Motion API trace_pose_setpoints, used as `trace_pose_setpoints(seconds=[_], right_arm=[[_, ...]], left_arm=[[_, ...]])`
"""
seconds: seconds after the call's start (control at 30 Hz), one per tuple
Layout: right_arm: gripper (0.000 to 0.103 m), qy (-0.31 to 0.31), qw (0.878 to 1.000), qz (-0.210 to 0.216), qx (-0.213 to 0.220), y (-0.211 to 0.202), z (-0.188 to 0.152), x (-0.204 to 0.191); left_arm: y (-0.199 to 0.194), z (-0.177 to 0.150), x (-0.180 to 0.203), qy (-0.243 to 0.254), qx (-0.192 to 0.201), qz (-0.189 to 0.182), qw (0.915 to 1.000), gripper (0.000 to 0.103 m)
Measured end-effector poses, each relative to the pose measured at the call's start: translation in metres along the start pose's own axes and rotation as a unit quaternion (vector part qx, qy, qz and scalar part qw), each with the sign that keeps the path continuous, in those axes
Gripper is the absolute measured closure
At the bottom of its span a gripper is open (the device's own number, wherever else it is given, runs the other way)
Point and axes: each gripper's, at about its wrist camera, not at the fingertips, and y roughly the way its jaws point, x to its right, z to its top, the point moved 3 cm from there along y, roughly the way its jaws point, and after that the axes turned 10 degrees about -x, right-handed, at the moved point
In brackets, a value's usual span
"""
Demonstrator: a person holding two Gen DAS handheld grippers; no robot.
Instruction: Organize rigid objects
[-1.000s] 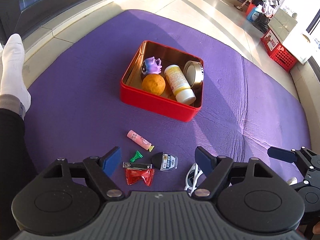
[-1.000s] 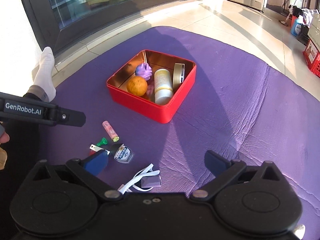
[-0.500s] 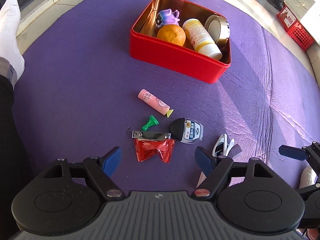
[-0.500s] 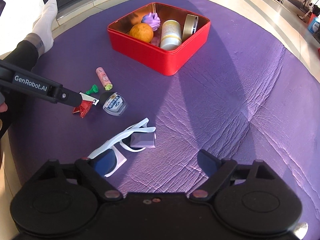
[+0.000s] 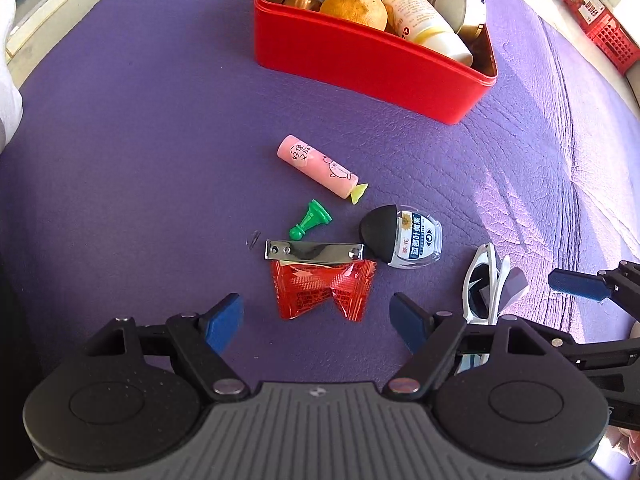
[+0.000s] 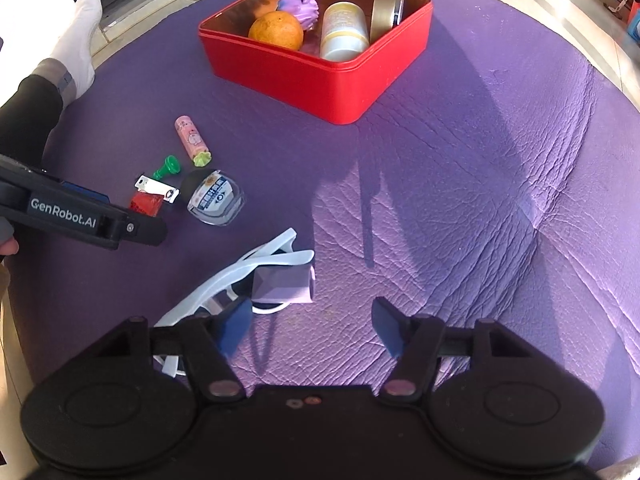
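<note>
My left gripper (image 5: 316,320) hangs open just above the purple mat, with a red candy wrapper (image 5: 320,292) lying between and slightly ahead of its fingertips. Beyond the wrapper lie a nail clipper (image 5: 312,250), a green pawn (image 5: 310,220), a pink tube (image 5: 316,168) and a clear eye-drop case (image 5: 404,238). My right gripper (image 6: 312,328) is low over the mat with its jaws closing. White sunglasses (image 6: 240,276) with a lilac block (image 6: 280,284) lie by its left fingertip, and only mat shows between the pads.
A red tin (image 6: 320,76) stands farther back on the mat (image 6: 460,200), holding an orange (image 6: 276,30), a purple toy, a pale bottle and a gold jar. A person's leg and white sock (image 6: 80,40) rest at the mat's left edge. Tiled floor surrounds the mat.
Both grippers have dropped toward the mat and tilted downward, so the small objects look larger and nearer. The right jaws have narrowed. Nothing on the mat has shifted.
</note>
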Motion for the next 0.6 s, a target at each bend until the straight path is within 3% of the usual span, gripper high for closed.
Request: trace_pose_setpoints(seconds=[0.37, 0.6], right_arm=[[0.044, -0.007, 1.0, 0.018, 0.007, 0.003, 0.007, -0.003], [0.048, -0.003, 0.999, 0.042, 0.012, 0.002, 0.014, -0.003]], left_arm=[[0.006, 0.007, 0.002, 0.008, 0.013, -0.003, 0.9999, 0.024], [0.001, 0.007, -0.002, 0.006, 0.019, 0.009, 0.9998, 0.038]])
